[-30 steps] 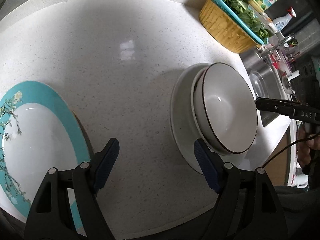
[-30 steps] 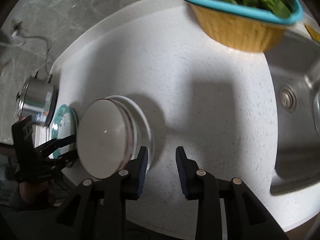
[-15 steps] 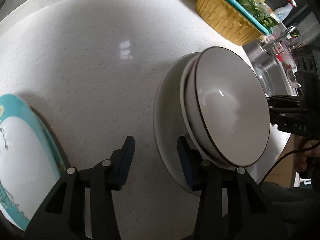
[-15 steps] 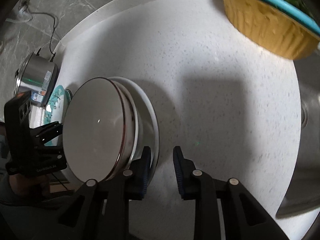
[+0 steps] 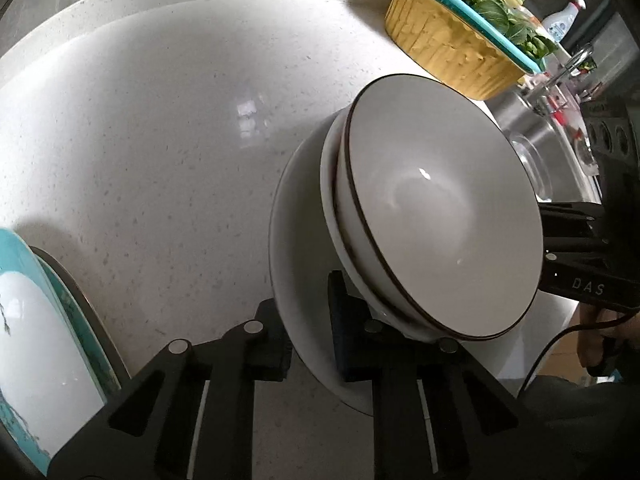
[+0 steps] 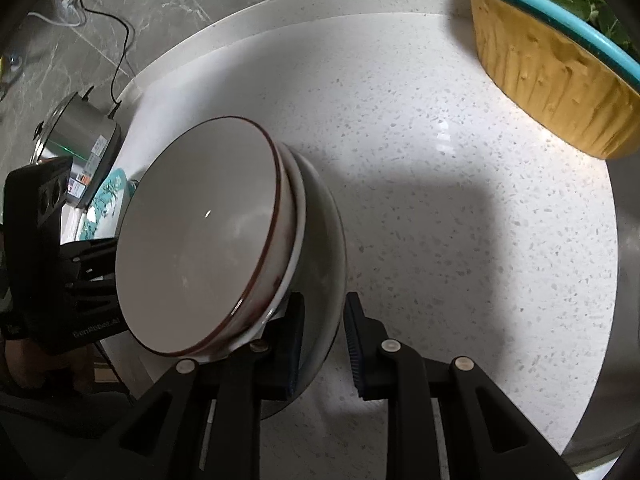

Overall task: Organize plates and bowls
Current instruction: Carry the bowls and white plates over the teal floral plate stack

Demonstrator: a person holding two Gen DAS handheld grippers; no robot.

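Observation:
A white plate lies on the speckled white counter and carries two stacked pale bowls; the upper bowl has a dark brown rim. My left gripper straddles the plate's near rim, one pad under the edge and one on top, jaws closing onto it. On the opposite side, my right gripper clasps the rim the same way, jaws still closing. Each gripper shows in the other's view behind the bowls: the right gripper and the left gripper.
A teal floral plate lies left of the stack. A yellow basket with a teal colander of greens stands at the back by the steel sink. A steel pot sits far left. A spray bottle stands behind.
Both grippers sank toward the counter and narrowed around the white plate's rim. The left one came over from beside the teal plate, its jaws going from wide apart to nearly together.

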